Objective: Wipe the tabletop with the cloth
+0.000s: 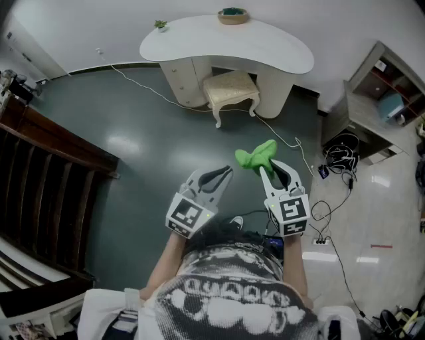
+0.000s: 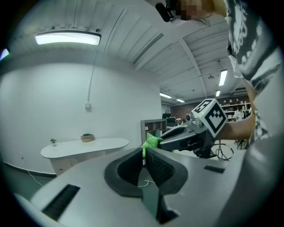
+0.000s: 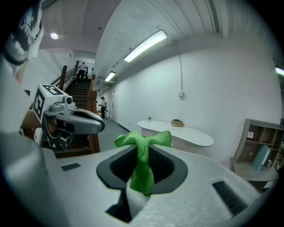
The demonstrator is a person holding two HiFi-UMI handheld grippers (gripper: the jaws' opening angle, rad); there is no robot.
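Observation:
A green cloth hangs bunched from my right gripper, which is shut on it. In the right gripper view the cloth spills out above and below the closed jaws of that gripper. My left gripper is beside it at the same height, shut with nothing in it; its jaws meet in the left gripper view. Both are held over the dark floor, well short of the white curved tabletop, which lies ahead across the room.
A bowl and a small plant stand on the table's far edge. A cream stool sits tucked at its front. A shelf unit and floor cables are to the right, dark wooden stairs to the left.

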